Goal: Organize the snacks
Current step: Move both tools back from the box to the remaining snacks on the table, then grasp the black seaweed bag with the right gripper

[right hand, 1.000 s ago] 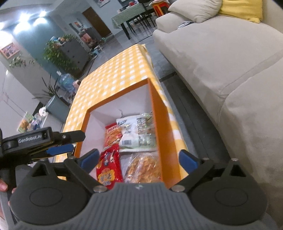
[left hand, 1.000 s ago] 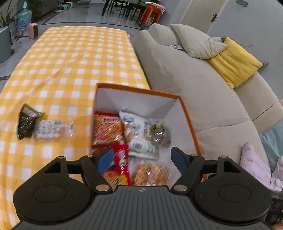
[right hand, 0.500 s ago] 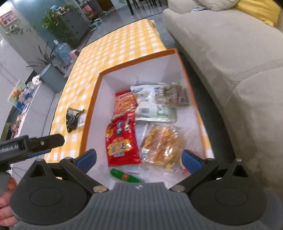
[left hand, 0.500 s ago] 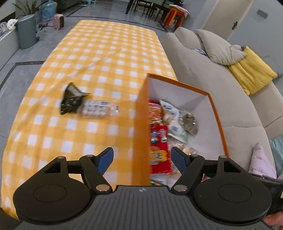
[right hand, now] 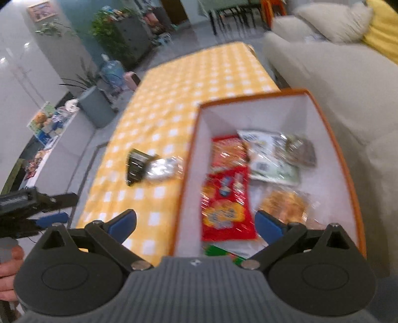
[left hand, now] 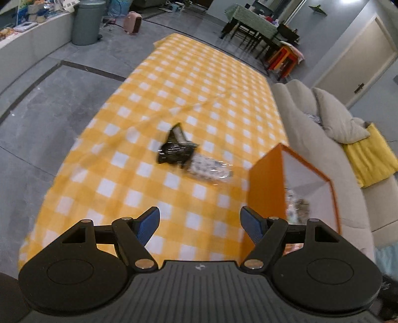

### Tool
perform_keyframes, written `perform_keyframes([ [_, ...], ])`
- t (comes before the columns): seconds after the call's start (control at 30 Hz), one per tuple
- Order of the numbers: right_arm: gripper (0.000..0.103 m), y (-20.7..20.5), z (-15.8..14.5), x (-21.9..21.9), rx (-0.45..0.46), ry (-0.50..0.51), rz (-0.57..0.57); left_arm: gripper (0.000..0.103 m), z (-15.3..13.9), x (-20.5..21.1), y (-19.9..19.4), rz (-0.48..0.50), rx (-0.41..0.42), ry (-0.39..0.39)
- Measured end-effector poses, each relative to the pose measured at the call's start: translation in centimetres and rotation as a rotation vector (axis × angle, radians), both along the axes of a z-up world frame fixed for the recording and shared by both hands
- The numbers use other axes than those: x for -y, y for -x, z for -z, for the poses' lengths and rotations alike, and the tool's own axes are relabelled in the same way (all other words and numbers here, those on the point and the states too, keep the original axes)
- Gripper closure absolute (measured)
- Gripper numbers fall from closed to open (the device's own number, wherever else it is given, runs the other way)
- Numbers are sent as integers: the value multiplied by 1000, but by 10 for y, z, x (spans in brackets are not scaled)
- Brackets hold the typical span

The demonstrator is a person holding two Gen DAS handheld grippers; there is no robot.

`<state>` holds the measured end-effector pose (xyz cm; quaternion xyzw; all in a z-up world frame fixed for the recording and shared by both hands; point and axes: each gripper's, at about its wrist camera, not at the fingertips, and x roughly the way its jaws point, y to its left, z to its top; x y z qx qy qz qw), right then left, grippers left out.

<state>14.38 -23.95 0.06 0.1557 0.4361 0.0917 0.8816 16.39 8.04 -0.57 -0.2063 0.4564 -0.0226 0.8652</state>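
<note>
An orange box (left hand: 266,188) with a white inside stands at the table's right edge; it also shows in the right wrist view (right hand: 345,169), holding several snack packs, among them a red pack (right hand: 226,206). A black packet (left hand: 175,149) and a clear pack (left hand: 209,169) lie side by side on the yellow checked cloth, left of the box; both also show in the right wrist view, the black packet (right hand: 136,164) and the clear pack (right hand: 161,169). My left gripper (left hand: 200,222) is open and empty above the cloth, short of them. My right gripper (right hand: 195,223) is open and empty over the box's near left wall. The left gripper (right hand: 37,208) also shows there.
The yellow checked table (left hand: 189,82) stretches far ahead. A beige sofa (left hand: 321,139) with cushions runs along the right side, close to the box. A grey bin (left hand: 87,22) and dining chairs (left hand: 251,34) stand on the floor beyond.
My left gripper swung left, away from above the box to over the cloth facing the two packets. My right gripper rose and shifted left over the box's left wall.
</note>
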Motion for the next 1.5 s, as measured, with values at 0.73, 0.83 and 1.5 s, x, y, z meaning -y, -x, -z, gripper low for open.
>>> perform_keyframes([
  [0.73, 12, -120, 46, -145, -140, -127, -58, 17, 78, -61, -27, -73, -153, -52],
  [0.83, 10, -149, 59, -169, -123, -46, -83, 17, 85, -66, -33, -69, -175, -50],
  [1.5, 54, -233, 123, -262, -184, 370, -214, 17, 87, -98, -30, -133, -192, 36],
])
